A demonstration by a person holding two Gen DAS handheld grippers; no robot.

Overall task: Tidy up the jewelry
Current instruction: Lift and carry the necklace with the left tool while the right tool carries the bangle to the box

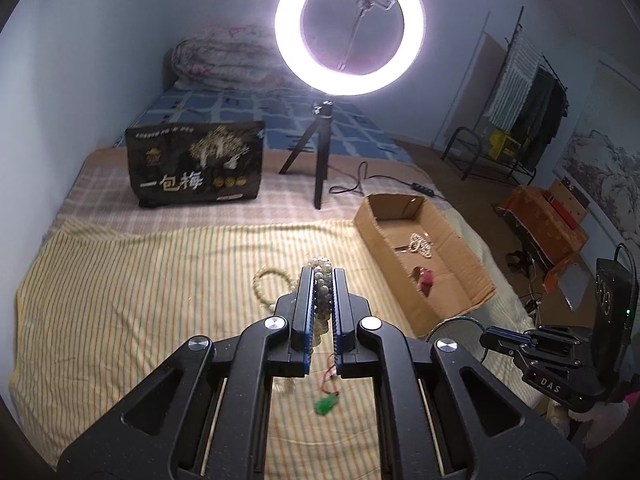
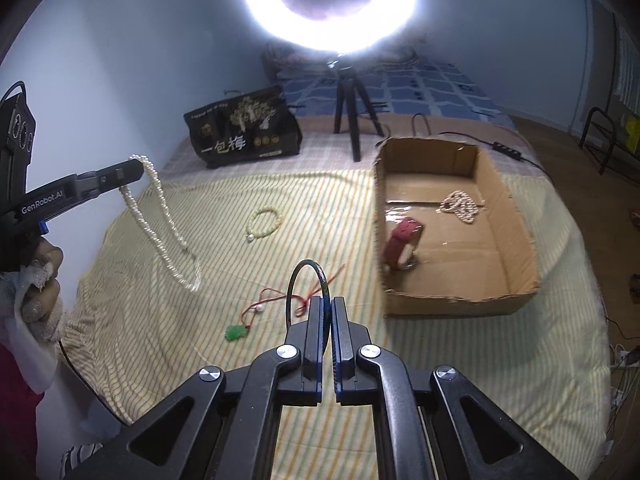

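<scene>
Left claw [image 2: 134,170] clenched on limp, dangling pearls [image 2: 160,220]; right claw [image 2: 326,304] grips rigid, slick, breakable bangle [image 2: 308,280] by rim, box [image 2: 516,236] right-ahead

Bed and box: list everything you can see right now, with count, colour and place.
cardboard box: 1, brown, right side of striped sheet
pearl bundle: 1, cream, inside box
red piece: 1, inside box
bead bracelet: 1, cream, on sheet
green pendant: 1, red cord, on sheet
black bag: 1, behind sheet
ring light: 1, white, on tripod
pearl necklace: 1, white, hanging from left claw
bangle: 1, dark green, in right claw
</scene>
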